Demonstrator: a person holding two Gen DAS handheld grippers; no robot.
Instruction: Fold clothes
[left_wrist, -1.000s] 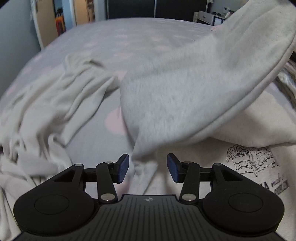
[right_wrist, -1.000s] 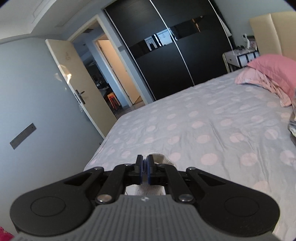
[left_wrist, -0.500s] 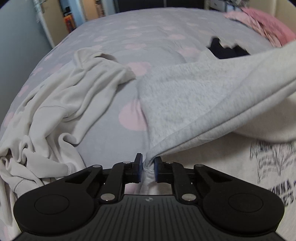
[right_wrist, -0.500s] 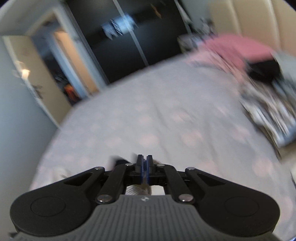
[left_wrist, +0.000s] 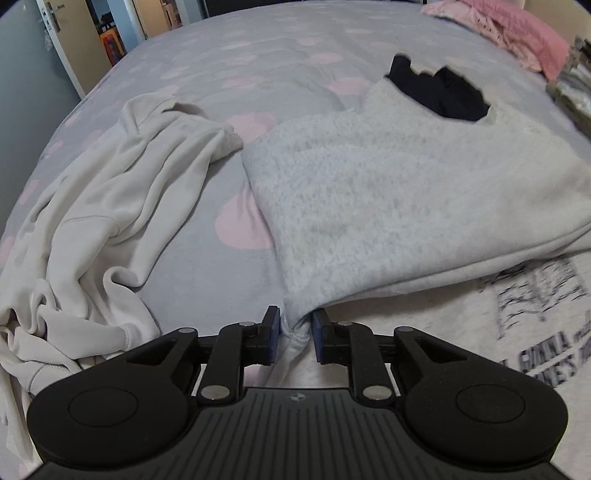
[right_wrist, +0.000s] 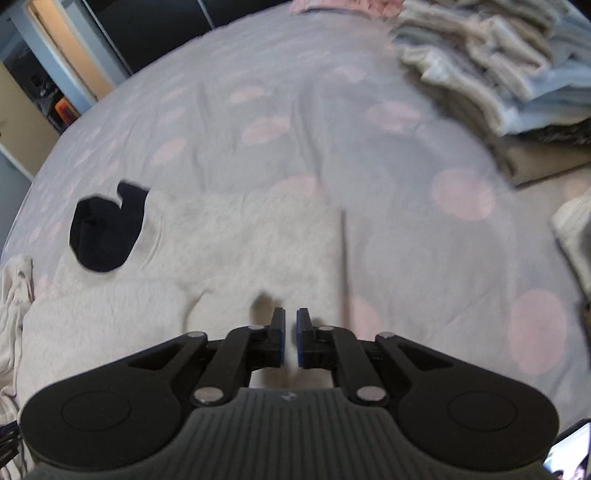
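A light grey sweatshirt (left_wrist: 388, 192) lies on the spotted bed, its upper part folded down over the printed front (left_wrist: 535, 317). My left gripper (left_wrist: 294, 334) has its jaws slightly apart around a bunched corner of the sweatshirt. In the right wrist view the same sweatshirt (right_wrist: 221, 243) lies flat in front of my right gripper (right_wrist: 290, 338), whose jaws stand a narrow gap apart just above the fabric with nothing clearly between them.
A crumpled cream garment (left_wrist: 103, 221) lies left of the sweatshirt. A black garment (left_wrist: 439, 90) lies at its far edge and shows in the right wrist view (right_wrist: 107, 232). A stack of folded clothes (right_wrist: 498, 70) sits at the right. Pink pillows (left_wrist: 517, 37) lie far right.
The lifted sweatshirt part came down and now lies folded flat. My left gripper closed on its corner, then loosened. My right gripper swung down to the bed and its jaws parted.
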